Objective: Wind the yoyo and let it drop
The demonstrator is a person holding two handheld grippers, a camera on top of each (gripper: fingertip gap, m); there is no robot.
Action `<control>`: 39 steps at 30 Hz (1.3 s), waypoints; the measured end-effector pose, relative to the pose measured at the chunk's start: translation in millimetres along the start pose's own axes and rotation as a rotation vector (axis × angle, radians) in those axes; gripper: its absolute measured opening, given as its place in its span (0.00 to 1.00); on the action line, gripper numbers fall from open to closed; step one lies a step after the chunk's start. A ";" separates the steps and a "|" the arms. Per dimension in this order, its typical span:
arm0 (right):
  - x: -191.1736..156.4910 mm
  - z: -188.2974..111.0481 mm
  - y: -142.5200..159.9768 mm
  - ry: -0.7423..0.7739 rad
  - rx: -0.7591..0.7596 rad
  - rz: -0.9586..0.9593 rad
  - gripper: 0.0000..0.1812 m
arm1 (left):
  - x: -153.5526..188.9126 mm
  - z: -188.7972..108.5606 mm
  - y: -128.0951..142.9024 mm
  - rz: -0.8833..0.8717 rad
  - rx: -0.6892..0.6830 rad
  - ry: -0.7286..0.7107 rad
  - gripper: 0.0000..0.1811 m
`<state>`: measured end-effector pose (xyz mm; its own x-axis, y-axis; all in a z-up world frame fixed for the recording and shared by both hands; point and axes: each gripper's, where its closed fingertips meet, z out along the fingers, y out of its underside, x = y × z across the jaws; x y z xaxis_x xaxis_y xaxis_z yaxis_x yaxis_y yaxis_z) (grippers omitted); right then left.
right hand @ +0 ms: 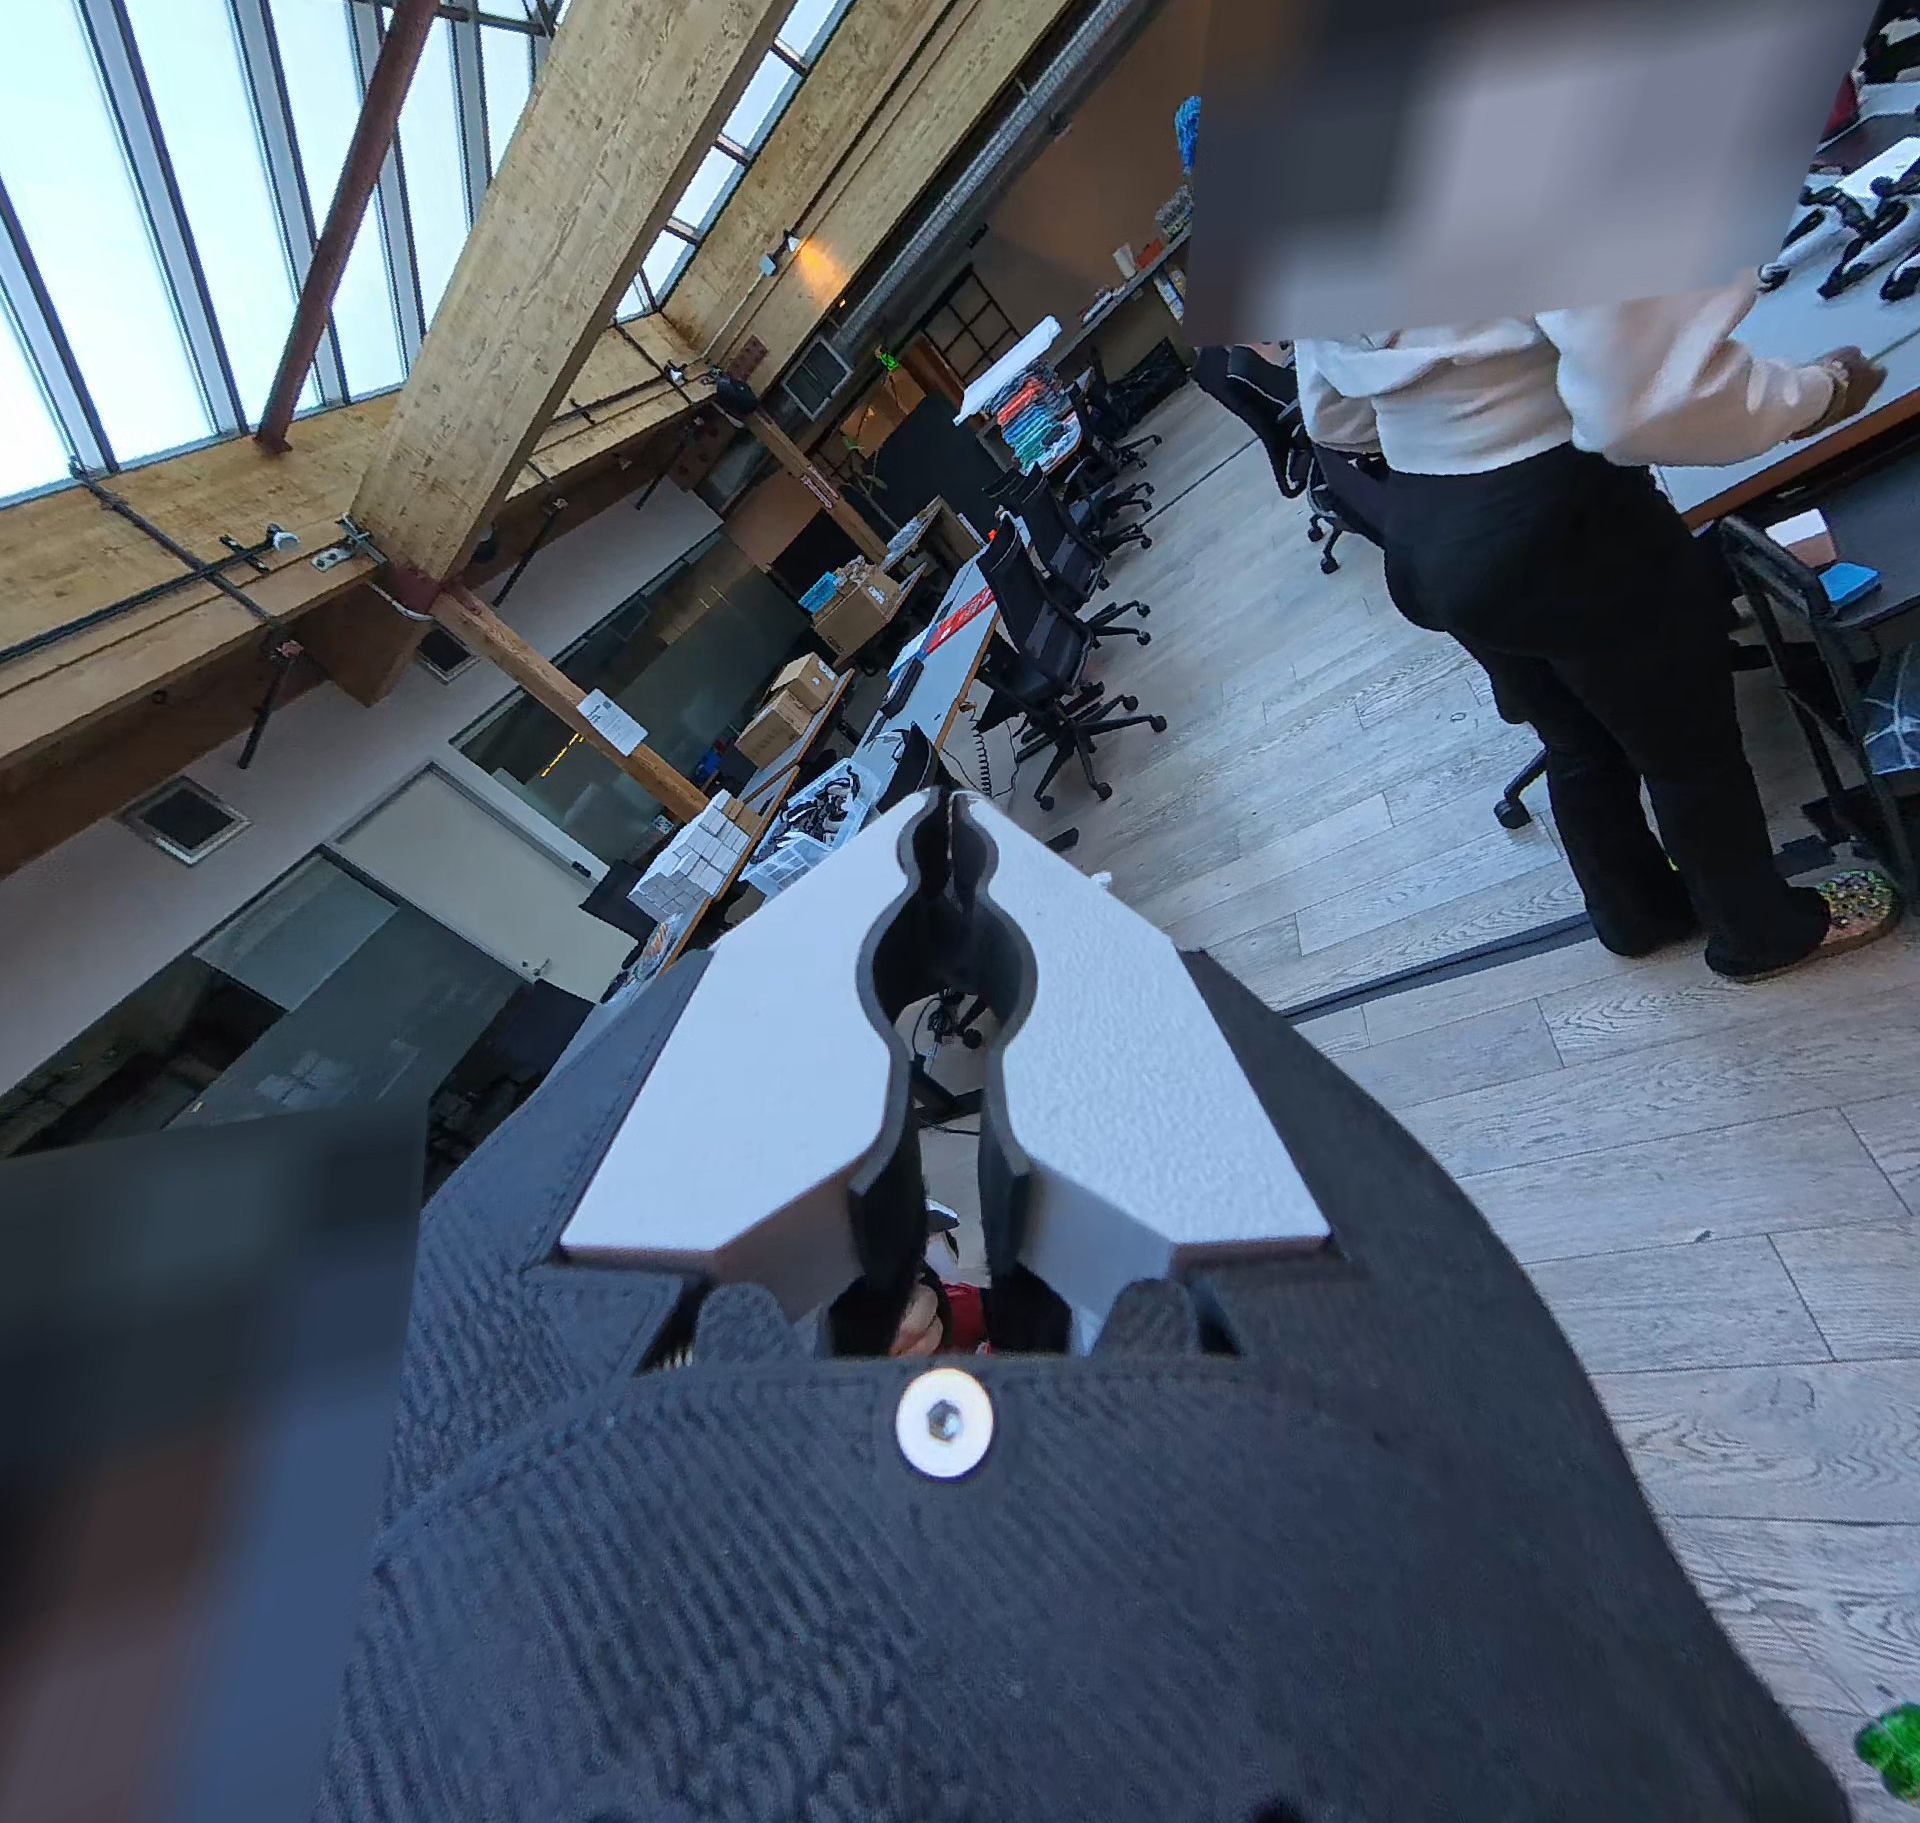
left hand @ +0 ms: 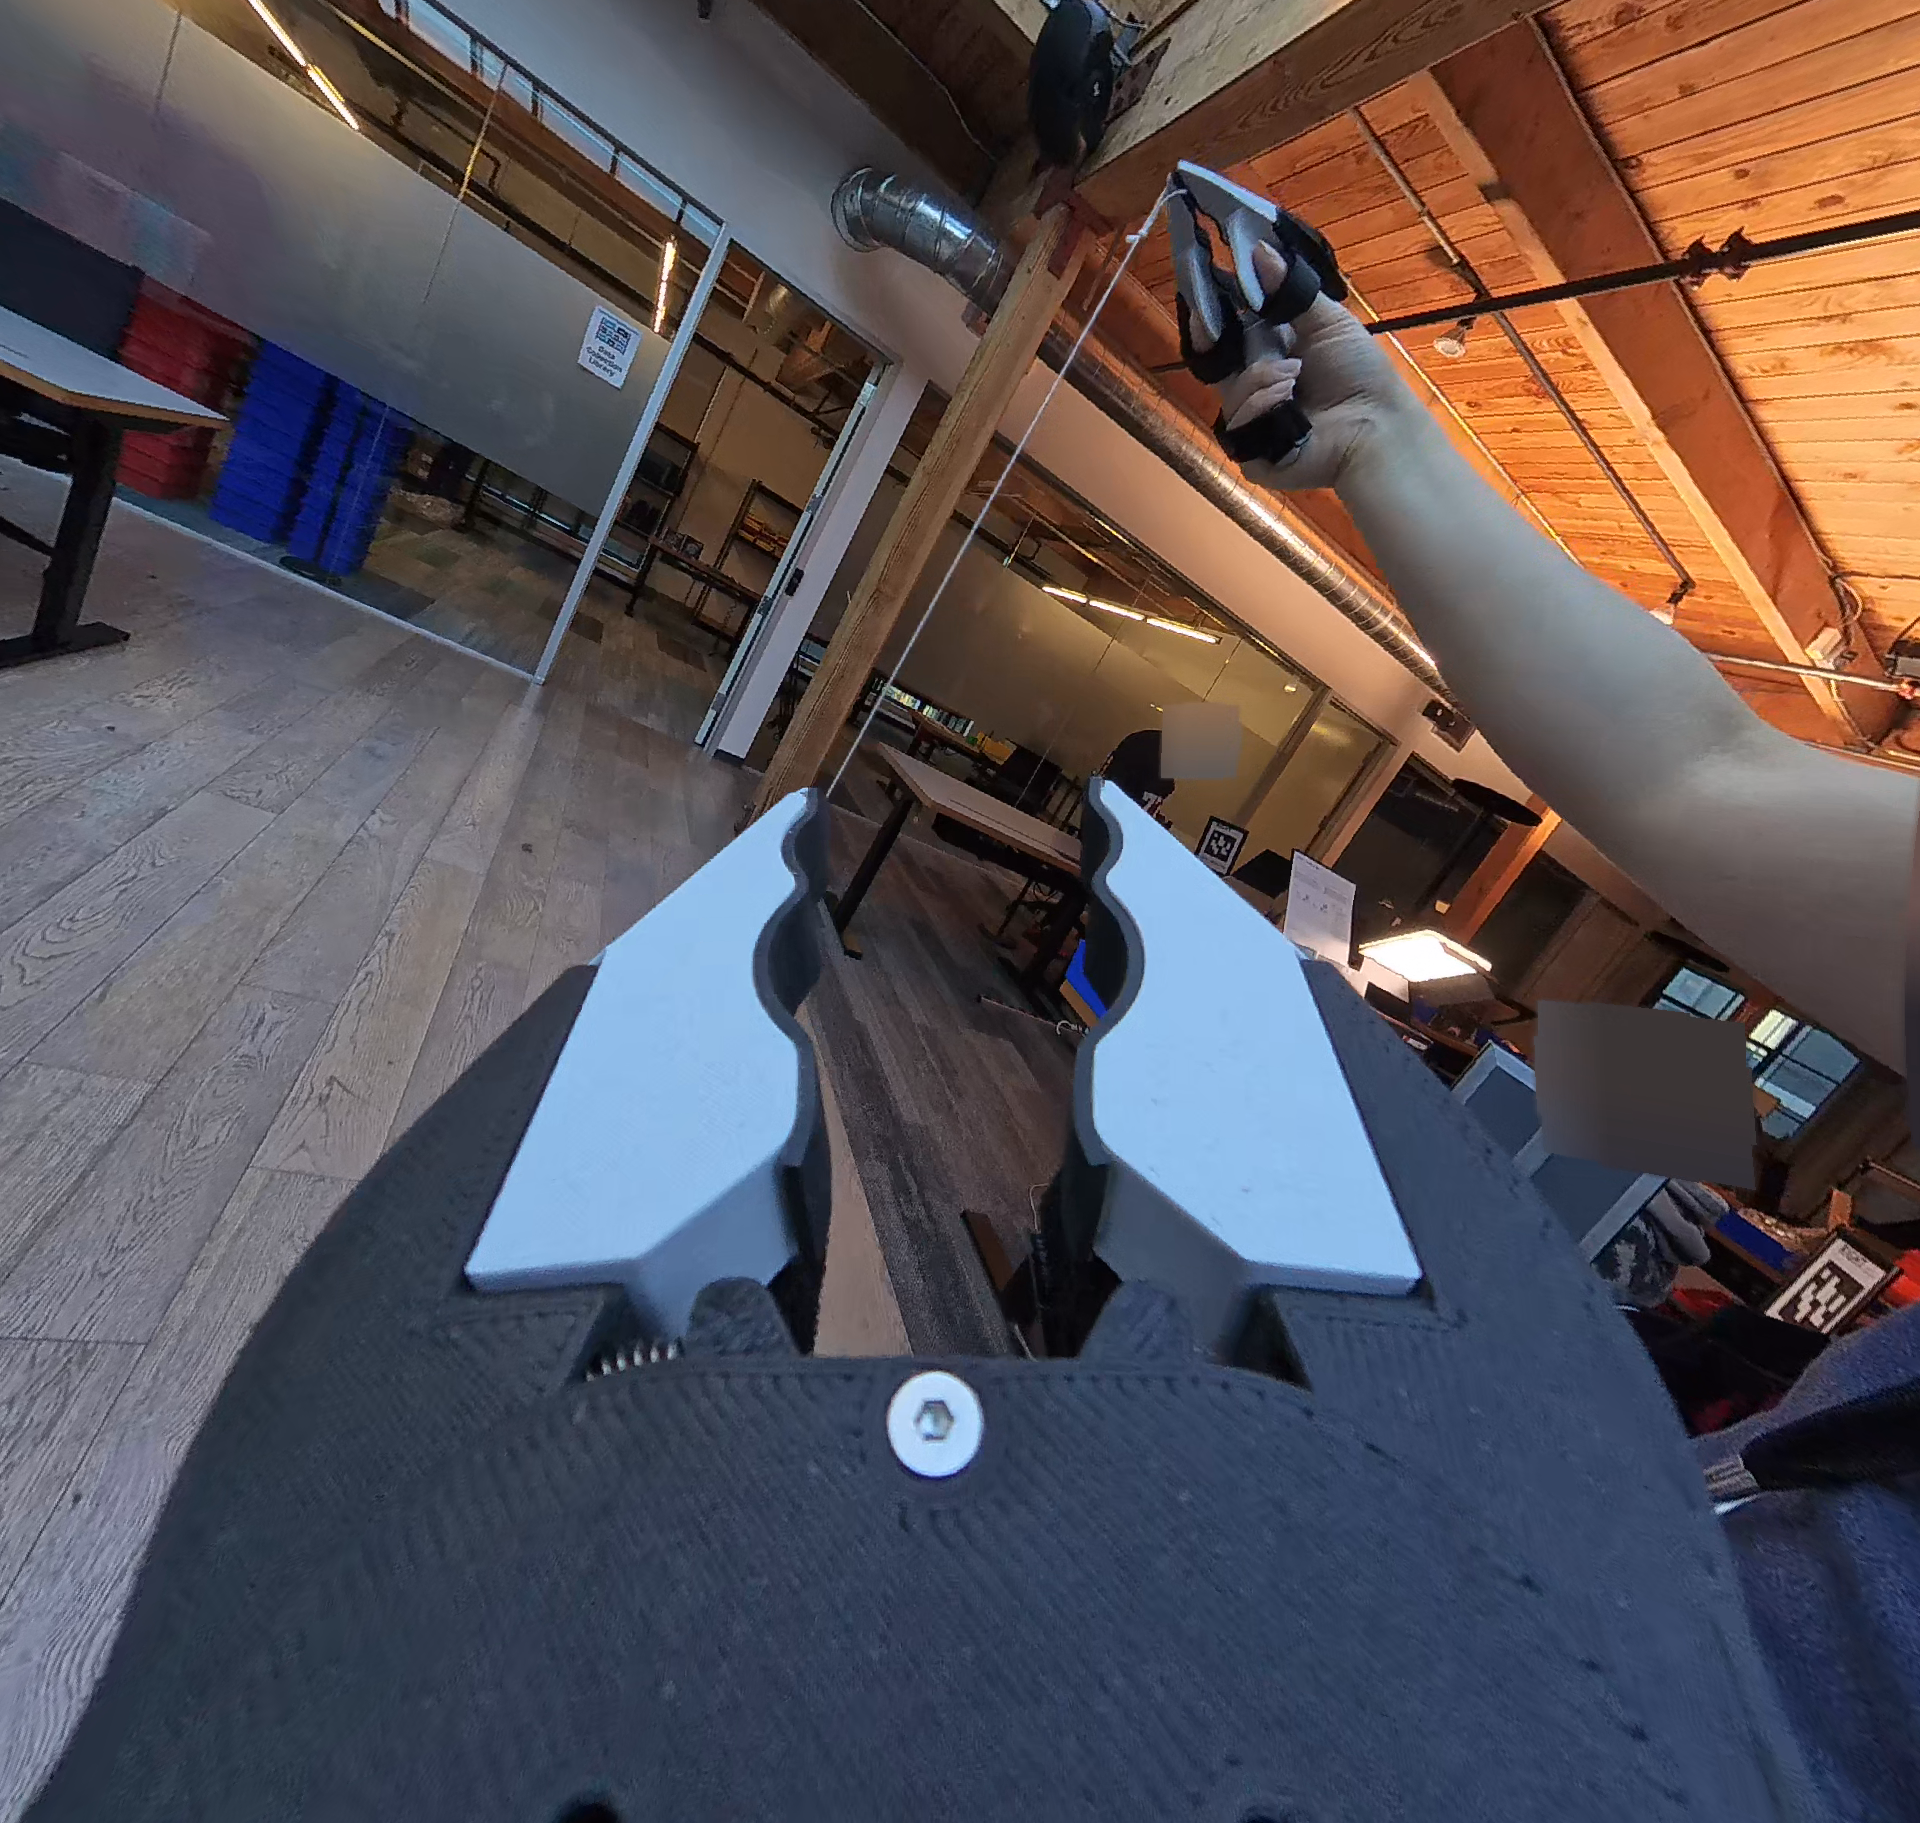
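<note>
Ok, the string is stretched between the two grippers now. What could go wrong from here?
1. The left gripper has its jaws open. The string only runs past one fingertip, so it may slide off.
2. The right gripper, raised high, seems to pinch the thin string at its very tip, so a tug could pull it free.
3. The yoyo is out of view, so its winding can't be checked.

- Tongs: 2. Left tongs (left hand: 951, 807), jaws apart; right tongs (right hand: 951, 807), jaws together at the tips.
- String (left hand: 997, 495): 1, running taut from the left tongs' left fingertip up to the raised right tongs (left hand: 1179, 181).
- Yoyo: 0 discernible in either view.
- Forearm (left hand: 1558, 651): 1, bare.
- Standing person (right hand: 1579, 630): 1, beside a table (right hand: 1766, 469).
- Wooden post (left hand: 914, 537): 1.
- Metal duct (left hand: 925, 225): 1.
</note>
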<state>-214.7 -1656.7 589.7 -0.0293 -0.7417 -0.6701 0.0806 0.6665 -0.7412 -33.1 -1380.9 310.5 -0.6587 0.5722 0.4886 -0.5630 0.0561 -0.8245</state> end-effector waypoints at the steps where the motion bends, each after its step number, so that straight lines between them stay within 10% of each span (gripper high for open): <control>1: 0.7 1.7 1.3 -0.004 -0.002 0.003 0.00 | -0.5 -0.7 -0.2 -0.001 0.001 -0.002 0.26; 18: -18.2 44.1 24.0 -0.038 -0.085 0.001 0.00 | -7.0 1.4 19.4 -0.037 -0.029 0.006 0.26; 21: -119.9 36.4 -50.6 -0.252 0.029 0.010 0.00 | -3.8 9.6 14.7 -0.071 -0.030 0.046 0.26; 23: -167.1 23.0 -89.9 0.023 0.051 -0.469 0.00 | 2.6 15.0 2.3 -0.044 -0.012 0.068 0.26; 25: -173.2 22.6 -87.3 0.110 -0.004 -0.544 0.00 | 11.7 17.4 -10.2 -0.012 0.021 0.089 0.26; 29: -122.9 23.2 -47.0 0.098 -0.118 -0.431 0.00 | 18.1 15.3 -6.1 0.004 0.009 0.101 0.25; 39: 120.3 11.5 168.7 0.145 -0.341 -0.070 0.00 | 9.4 1.4 22.6 -0.089 -0.039 0.068 0.25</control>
<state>-193.2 -1634.4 384.5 -0.1659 -0.7841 -0.5980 -0.2623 0.6197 -0.7397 -52.7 -1375.4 296.9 -0.5710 0.6173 0.5413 -0.5970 0.1405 -0.7899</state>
